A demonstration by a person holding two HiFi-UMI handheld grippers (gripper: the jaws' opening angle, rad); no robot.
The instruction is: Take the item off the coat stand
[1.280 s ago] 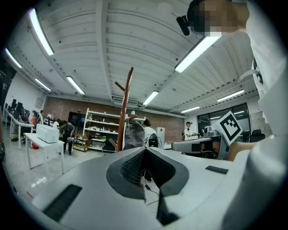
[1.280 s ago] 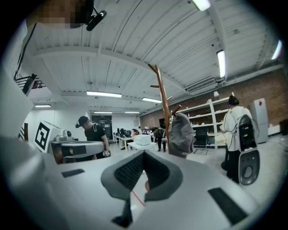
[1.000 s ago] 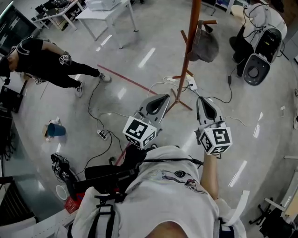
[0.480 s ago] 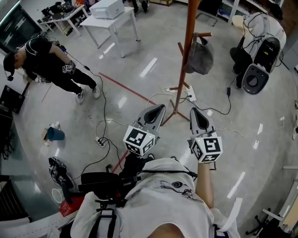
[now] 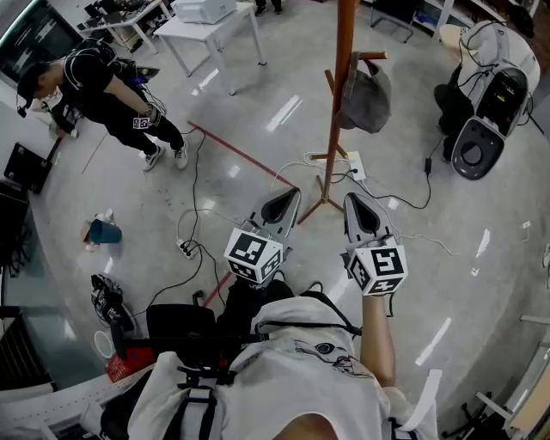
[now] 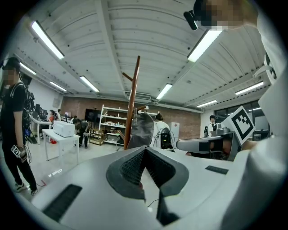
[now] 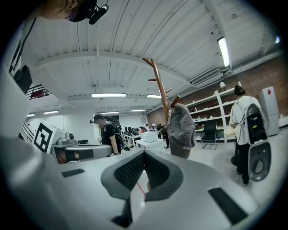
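A brown wooden coat stand [image 5: 340, 94] rises from the floor ahead of me. A grey cap-like item [image 5: 367, 89] hangs from one of its right-hand pegs. My left gripper [image 5: 290, 196] and right gripper [image 5: 356, 199] are held side by side, pointing at the stand's foot, still well short of the item. Both are shut with nothing between the jaws. In the left gripper view the stand [image 6: 132, 108] and the grey item [image 6: 143, 129] lie straight beyond the gripper [image 6: 145, 151]. In the right gripper view the item [image 7: 181, 130] hangs just right of the gripper [image 7: 144, 154].
A person in black [image 5: 103, 82] bends over at the far left. A white table [image 5: 215, 26] stands beyond. Cables and a power strip [image 5: 355, 163] lie round the stand's foot. A white and black machine [image 5: 481, 112] sits at the right, a blue cup [image 5: 103, 232] at the left.
Both grippers have come nearer the coat stand, which now sits more central in the head view. The person in black has straightened and stepped right. Both grippers stayed shut.
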